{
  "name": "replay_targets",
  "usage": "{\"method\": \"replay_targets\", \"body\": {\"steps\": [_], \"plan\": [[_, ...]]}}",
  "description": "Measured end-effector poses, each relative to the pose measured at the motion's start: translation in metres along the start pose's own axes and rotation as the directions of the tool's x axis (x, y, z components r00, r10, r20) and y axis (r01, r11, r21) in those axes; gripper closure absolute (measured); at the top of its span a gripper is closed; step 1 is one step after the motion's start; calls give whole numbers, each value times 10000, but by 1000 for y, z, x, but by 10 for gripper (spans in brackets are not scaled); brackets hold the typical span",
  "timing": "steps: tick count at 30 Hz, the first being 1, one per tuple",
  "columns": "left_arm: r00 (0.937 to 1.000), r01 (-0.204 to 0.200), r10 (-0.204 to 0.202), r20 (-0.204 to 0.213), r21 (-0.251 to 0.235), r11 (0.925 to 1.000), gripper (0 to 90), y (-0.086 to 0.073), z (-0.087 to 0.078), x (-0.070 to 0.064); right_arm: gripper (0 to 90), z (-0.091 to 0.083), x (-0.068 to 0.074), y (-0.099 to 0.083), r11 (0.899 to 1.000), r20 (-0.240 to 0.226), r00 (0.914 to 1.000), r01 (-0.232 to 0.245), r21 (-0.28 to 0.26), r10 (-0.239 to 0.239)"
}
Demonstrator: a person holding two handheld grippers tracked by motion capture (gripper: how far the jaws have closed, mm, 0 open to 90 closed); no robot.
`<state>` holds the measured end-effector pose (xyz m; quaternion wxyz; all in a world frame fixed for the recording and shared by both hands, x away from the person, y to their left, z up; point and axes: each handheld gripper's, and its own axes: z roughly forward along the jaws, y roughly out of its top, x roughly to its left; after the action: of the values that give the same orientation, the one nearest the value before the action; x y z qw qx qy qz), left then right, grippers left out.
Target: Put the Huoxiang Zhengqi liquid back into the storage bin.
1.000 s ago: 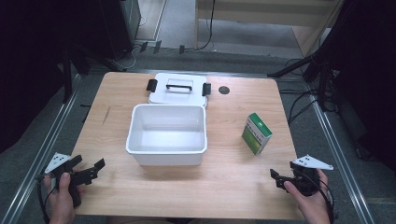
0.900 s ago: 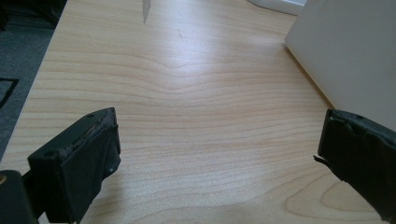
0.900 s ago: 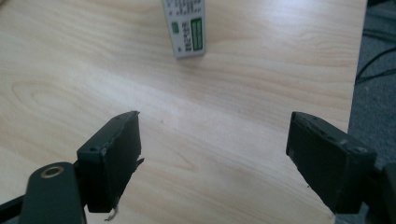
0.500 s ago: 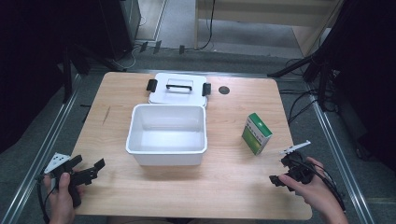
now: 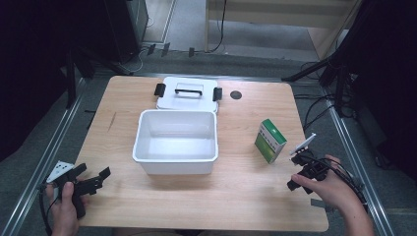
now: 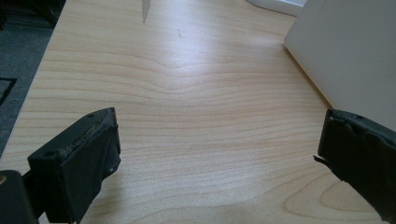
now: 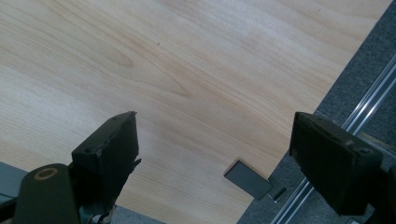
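Box [image 5: 270, 140], green and white, stands on the table [image 5: 246, 196] at about 3 o'clock from the white tub [image 5: 175, 141], near it but apart. The tub sits mid-table with its lid [image 5: 188, 93] lying flat just behind it at 12 o'clock, touching or nearly touching its far wall.

The right gripper [image 5: 300, 175] hovers at the table's right edge, at about 5 o'clock from the box and close to it; its jaws are spread wide with nothing between them, and its own view looks down on bare wood and the table's edge [image 7: 299, 154]. The left gripper [image 5: 93, 179] is at the table's near left corner, at about 8 o'clock from the tub, jaws likewise spread and empty, pointing towards the tub's near wall [image 6: 355, 56].
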<state>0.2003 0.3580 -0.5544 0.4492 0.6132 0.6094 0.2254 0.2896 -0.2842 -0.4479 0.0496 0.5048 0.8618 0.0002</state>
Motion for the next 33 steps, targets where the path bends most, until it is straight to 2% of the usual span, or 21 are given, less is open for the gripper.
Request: {"method": "replay_targets", "body": {"steps": [6, 23, 33], "plan": [[10000, 4, -4, -8, 3, 10000, 0, 0, 0, 0, 161, -11, 1, 8, 9999, 65, 10000, 69, -108, -68], [10000, 57, -57, -4, 2, 10000, 0, 0, 0, 0, 148, -30, 0, 25, 9994, 106, 9998, -149, -318, 152], [10000, 51, -51, -2, -11, 10000, 0, 0, 0, 1, 142, -39, -3, 39, 9977, -60, 9988, -484, -482, 482]]}}
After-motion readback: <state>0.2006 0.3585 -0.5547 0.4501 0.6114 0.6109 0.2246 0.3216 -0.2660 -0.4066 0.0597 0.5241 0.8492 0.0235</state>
